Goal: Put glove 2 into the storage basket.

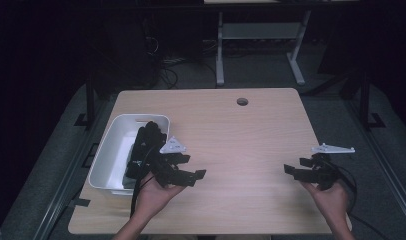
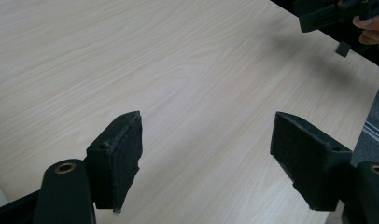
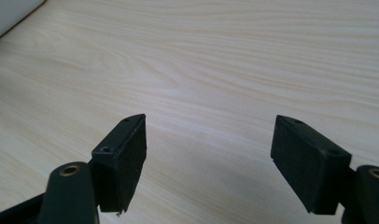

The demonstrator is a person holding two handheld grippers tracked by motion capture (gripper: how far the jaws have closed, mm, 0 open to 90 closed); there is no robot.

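Left gripper (image 1: 200, 175) is hovering over the tabletop (image 1: 231, 135) near its front edge, left of centre, jaws standing wide with nothing between them; it is pointing toward the right side. Right gripper (image 1: 290, 171) is hovering near the right edge, jaws also wide and empty, pointing left toward the other, well apart from it. Bare wood is lying under both. A white bin (image 1: 107, 155) is sitting at the left edge, just beside the left gripper, with dark items (image 1: 147, 137) inside; what they are, I cannot tell. A round hole (image 1: 242, 101) is sitting near the far edge.
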